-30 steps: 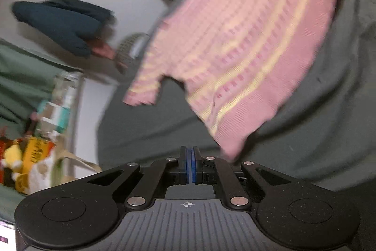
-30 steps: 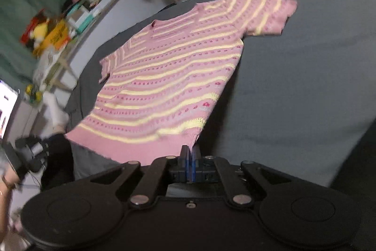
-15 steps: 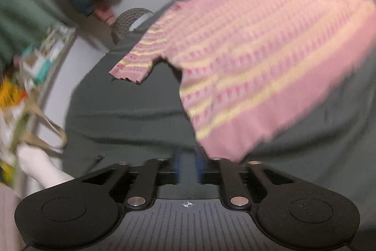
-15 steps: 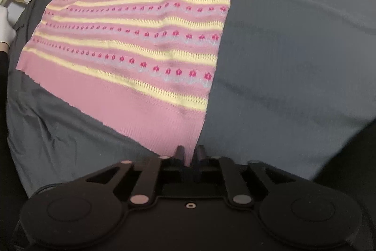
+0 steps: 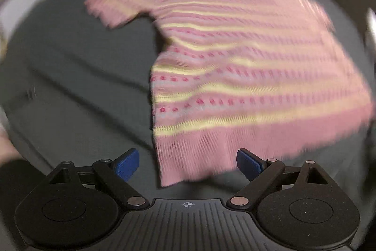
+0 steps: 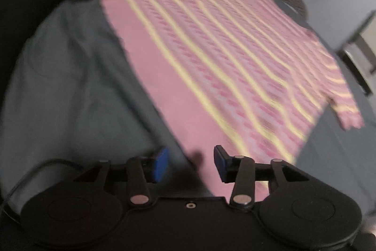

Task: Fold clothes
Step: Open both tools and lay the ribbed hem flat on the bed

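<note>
Left wrist view: sweater (image 5: 246, 67) is lying flat on the grey bench (image 5: 75, 77), filling centre and right.
Left gripper (image 5: 188, 162): fingers opening wide, hem corner between, pads not touching.
Right gripper (image 6: 190, 162): fingers opening, sweater (image 6: 211, 58) hem edge between, ungripped.

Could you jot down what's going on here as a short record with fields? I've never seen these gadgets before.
garment: pink striped sweater, short sleeves, spread flat
surface: dark grey cloth, wrinkled
left gripper: jaws opening, hem corner lies between them, pads not pressing on it
right gripper: jaws opening, over the other hem corner, nothing gripped
folds made: none visible
background: chair beyond the cloth
image quality: motion blur in both views
</note>
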`<state>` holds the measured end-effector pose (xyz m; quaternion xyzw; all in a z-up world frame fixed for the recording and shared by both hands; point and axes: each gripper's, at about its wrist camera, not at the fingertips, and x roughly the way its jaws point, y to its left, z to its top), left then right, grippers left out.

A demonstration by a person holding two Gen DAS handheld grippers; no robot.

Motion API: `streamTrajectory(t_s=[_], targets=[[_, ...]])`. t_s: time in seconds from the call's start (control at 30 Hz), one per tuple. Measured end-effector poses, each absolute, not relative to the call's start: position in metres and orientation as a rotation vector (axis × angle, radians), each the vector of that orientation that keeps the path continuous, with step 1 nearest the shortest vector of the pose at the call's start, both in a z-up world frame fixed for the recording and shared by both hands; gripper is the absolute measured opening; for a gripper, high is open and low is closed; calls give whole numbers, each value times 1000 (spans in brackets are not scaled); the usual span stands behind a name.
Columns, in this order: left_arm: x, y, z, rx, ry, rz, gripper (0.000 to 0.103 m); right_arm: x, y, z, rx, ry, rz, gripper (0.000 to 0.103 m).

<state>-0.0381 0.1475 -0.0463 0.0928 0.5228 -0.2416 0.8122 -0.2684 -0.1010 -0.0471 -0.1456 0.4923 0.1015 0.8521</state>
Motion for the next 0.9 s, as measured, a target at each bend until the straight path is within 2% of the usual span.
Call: streamTrajectory(t_s=[0.03,0.1,0.17,0.27,0.37,0.5,0.6,0.83,0.9], targets=[[-32,151,-51,171,1139,-493,76,-266,-99,-48,-263,1032,232,44],[-23,157,-63,140,1182,-455,70,-263,-98,-47,-172,1011,253,44],[-19,161,-72,97,1224,-457,52,-263,-94,-43,-123,994,255,45],[-19,162,-83,61,1263,-485,36,-267,-99,-43,-80,984,240,46],[-22,159,-87,39,1260,-500,4,-267,-106,-47,-41,996,219,47],[-31,164,-65,-9,1220,-518,4,-272,-115,-45,-18,989,164,48],[-42,167,-56,42,1266,-511,3,-273,-127,-39,-34,977,83,54],[-43,175,-66,13,1330,-447,3,-266,-152,-35,130,934,45,54],[-44,175,-65,5,1327,-424,8,-265,-157,-33,162,906,25,59]])
